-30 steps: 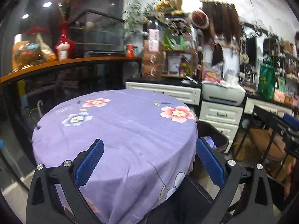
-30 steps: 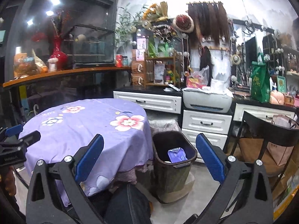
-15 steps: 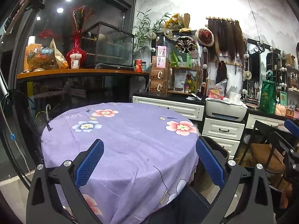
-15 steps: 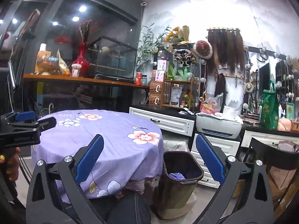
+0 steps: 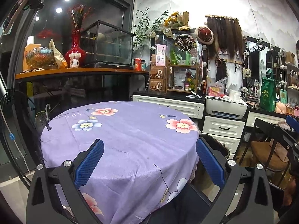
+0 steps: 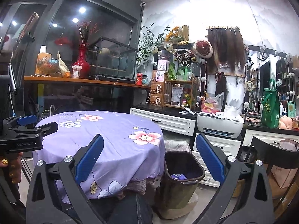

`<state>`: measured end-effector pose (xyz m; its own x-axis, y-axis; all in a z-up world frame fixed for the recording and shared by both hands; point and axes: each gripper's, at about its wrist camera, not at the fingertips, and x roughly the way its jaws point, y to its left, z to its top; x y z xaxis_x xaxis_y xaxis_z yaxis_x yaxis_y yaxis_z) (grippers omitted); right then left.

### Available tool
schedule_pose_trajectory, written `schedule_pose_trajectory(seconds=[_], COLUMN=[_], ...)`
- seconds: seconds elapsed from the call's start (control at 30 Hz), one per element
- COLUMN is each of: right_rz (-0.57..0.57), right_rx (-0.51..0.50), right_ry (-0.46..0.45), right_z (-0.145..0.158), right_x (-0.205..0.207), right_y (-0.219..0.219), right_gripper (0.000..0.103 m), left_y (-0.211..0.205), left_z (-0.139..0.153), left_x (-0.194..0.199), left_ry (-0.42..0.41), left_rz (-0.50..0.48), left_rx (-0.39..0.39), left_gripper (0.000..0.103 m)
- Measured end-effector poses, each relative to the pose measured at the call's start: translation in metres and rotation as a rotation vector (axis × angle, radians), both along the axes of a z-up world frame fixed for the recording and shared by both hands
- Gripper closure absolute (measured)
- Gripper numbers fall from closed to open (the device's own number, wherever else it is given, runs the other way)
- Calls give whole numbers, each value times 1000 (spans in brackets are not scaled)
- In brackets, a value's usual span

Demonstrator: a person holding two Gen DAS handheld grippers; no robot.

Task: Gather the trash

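Two hand-held grippers are up and both stand wide apart at the jaws, gripping nothing: the left hand-held gripper (image 5: pixel 149 160) hangs over the near part of the round bench (image 5: pixel 130 134) under its purple flowered tablecloth (image 5: pixel 119 123), and the right hand-held gripper (image 6: pixel 149 160) looks out across the gap between the bench and the dark trash bin (image 6: pixel 182 179).

The bin stands on the floor just beside the bench edge, in front of the white drawers (image 6: pixel 220 145). Something blue-purple and crumpled (image 6: pixel 178 176) lies in its bottom. No loose trash shows on the cloth in either view, so the collecting looks close to finished or done.

The likelier trouble now is mistaken picking. The shelf and counter behind are crowded with cups, jars and a plastic bag (image 6: pixel 213 102), and any of these could be taken for rubbish when it is not. Sweeping low over the bench could also snag the loose cloth on a jaw tip and drag it. The right hand-held gripper, moving down, could knock the bin, which sits close to the person's knee (image 6: pixel 130 209).
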<state>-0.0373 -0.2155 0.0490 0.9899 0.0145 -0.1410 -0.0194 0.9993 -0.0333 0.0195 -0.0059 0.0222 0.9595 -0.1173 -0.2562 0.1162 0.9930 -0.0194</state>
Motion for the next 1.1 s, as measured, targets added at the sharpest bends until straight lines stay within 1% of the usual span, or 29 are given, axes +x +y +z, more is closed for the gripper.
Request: schedule_pose_trajectory(seconds=[1.1], right_rz=[14], right_rx=[-1], right_ry=[2], right_z=[-4], right_x=[0], right_y=[-4], right_gripper=[6], left_y=[2], left_z=[3], left_x=[4], left_ry=[20], left_rz=[-21], left_rx=[9], left_gripper=[5])
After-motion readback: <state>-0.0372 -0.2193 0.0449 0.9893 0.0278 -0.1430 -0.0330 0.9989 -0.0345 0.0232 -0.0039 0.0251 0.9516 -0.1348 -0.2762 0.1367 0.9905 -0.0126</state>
